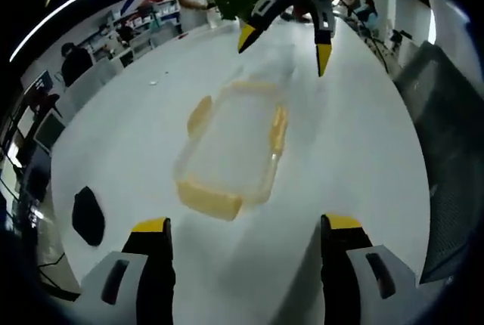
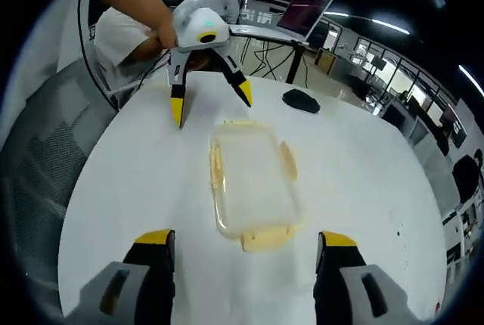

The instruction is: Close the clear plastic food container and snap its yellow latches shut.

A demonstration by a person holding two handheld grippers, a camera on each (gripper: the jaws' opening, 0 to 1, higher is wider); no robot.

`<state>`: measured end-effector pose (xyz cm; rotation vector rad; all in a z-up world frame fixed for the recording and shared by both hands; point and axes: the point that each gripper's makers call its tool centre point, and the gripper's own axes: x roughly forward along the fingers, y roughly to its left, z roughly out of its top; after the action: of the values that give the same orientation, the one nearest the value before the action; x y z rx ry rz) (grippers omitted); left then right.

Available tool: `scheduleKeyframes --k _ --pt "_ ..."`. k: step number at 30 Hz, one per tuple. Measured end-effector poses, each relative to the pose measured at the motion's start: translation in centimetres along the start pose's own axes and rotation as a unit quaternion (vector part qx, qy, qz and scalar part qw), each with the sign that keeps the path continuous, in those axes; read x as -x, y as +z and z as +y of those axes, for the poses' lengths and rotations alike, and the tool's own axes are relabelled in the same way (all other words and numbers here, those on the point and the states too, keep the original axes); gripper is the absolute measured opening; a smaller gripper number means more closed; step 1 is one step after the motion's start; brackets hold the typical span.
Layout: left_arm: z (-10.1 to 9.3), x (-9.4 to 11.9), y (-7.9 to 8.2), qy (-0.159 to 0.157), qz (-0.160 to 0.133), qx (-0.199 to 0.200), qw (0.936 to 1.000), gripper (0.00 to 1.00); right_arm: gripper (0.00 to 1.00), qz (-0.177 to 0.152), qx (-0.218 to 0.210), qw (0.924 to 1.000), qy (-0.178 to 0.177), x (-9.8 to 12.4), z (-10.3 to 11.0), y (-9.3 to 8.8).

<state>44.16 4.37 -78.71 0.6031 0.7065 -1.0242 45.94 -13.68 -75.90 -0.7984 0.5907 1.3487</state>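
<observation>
Left hand-held gripper (image 1: 247, 233) and right hand-held gripper (image 2: 246, 243): jaws wide apart, holding nothing, facing each other across the clear plastic food container (image 2: 253, 181). Container: lies flat mid-table between them, yellow latches (image 2: 265, 239) splayed outward. Surface: round white table (image 2: 136, 189) in an open office; black object (image 2: 301, 100) near its edge.

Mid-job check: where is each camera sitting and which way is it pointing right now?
Left gripper view: rides the left gripper, looking across the white table at the container; its jaws show spread, the right gripper opposite.
Right gripper view: rides the right gripper, facing back over the container; the left gripper and the person's hand show beyond.
Shared: container, table, both grippers, black object.
</observation>
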Motion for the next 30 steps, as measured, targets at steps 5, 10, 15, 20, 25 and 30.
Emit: scheduleKeyframes --k 5,10,15,20,25,30 --pt "0.6 -0.1 -0.3 -0.001 0.006 -0.01 0.9999 0.78 0.75 0.009 0.01 0.9999 0.01 -0.4 -0.1 -0.1" --pt "1.0 -0.2 -0.1 -0.003 0.008 -0.027 0.9996 0.77 0.74 0.012 0.014 0.9996 0.02 -0.9 -0.6 0.0" --pt "1.8 -0.4 0.1 -0.002 0.011 -0.041 0.9991 0.76 0.73 0.019 0.026 0.9991 0.029 -1.3 -1.2 0.3" --pt "2.3 -0.4 0.1 -0.011 0.017 -0.066 0.9976 0.77 0.7 0.031 0.036 0.9984 0.03 -1.5 -2.1 0.2" --pt "2.7 -0.5 0.3 -0.015 0.019 -0.073 0.997 0.76 0.68 0.039 0.045 0.9975 0.039 -1.9 -2.2 0.0" --pt "2.7 -0.8 0.2 -0.023 0.026 -0.088 0.9955 0.75 0.66 0.052 0.047 0.9963 0.049 -2.3 -2.2 -0.4"
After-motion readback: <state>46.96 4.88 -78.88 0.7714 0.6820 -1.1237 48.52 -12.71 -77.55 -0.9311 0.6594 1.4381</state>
